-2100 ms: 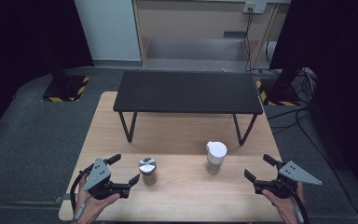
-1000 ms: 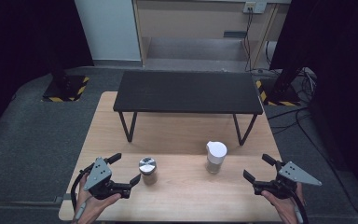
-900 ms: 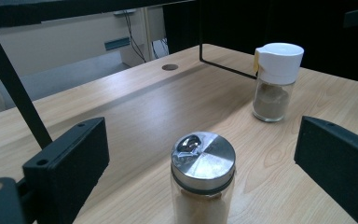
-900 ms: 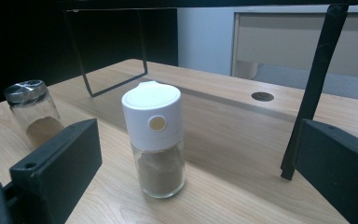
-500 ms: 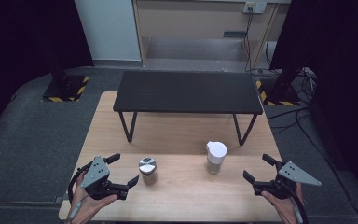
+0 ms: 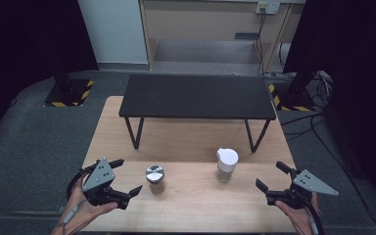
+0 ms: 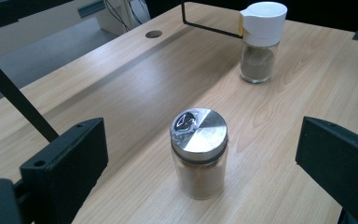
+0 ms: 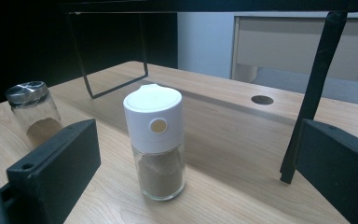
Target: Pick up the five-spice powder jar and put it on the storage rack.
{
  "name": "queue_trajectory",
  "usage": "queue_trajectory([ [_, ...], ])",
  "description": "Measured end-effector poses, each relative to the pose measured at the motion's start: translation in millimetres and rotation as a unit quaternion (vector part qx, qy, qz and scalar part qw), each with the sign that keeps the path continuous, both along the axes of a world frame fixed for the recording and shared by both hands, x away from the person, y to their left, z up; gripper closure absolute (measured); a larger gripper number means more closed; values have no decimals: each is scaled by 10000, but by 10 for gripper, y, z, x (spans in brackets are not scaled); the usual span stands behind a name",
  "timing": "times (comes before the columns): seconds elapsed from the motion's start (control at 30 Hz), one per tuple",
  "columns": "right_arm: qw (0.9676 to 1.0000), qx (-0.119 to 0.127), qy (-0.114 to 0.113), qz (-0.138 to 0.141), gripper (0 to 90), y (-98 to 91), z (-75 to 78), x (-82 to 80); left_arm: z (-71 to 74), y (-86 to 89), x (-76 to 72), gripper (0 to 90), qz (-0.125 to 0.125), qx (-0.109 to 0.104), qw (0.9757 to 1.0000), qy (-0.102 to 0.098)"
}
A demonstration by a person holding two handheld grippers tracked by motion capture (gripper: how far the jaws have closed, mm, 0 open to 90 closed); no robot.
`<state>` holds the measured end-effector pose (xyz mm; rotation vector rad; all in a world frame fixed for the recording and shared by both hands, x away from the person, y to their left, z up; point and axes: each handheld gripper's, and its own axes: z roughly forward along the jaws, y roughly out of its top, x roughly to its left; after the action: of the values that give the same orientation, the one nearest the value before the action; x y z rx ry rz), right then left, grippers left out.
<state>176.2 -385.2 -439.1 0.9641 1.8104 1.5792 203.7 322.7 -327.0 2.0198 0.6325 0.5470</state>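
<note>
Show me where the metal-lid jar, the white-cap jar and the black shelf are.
Metal-lid jar [image 7: 198,132]: left gripper view, on its lid.
White-cap jar [image 8: 153,114]: right gripper view, on its cap.
Black shelf [image 6: 198,95]: high view, on its top.

- We are seeing even overhead light brightening the wooden table [image 6: 191,142], while the room's edges are falling into near black.
- Glare is glinting off the metal jar lid [image 7: 198,130].
- The black stand [image 6: 197,96] is casting a soft shadow.
- The high view is looking soft and grainy.
</note>
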Motion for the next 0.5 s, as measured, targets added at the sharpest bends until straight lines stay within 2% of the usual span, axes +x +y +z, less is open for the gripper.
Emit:
queue_trajectory([
  [0.17, 10000, -25, 2, 16, 9, 5, 0, 6, 67, 9, 69, 11, -51, 88, 9999, 110],
  [0.27, 10000, -23, 1, 12, 9, 8, 1, 4, 79, 14, 153, 10, -118, 47, 9996, 263],
  [0.33, 10000, -23, -2, 7, 9, 6, -1, 6, 61, 27, 224, 11, -182, -86, 9991, 379],
  [0.5, 10000, -20, -4, 1, 10, 3, 2, -3, 24, -17, 376, 16, -217, -100, 9986, 479],
])
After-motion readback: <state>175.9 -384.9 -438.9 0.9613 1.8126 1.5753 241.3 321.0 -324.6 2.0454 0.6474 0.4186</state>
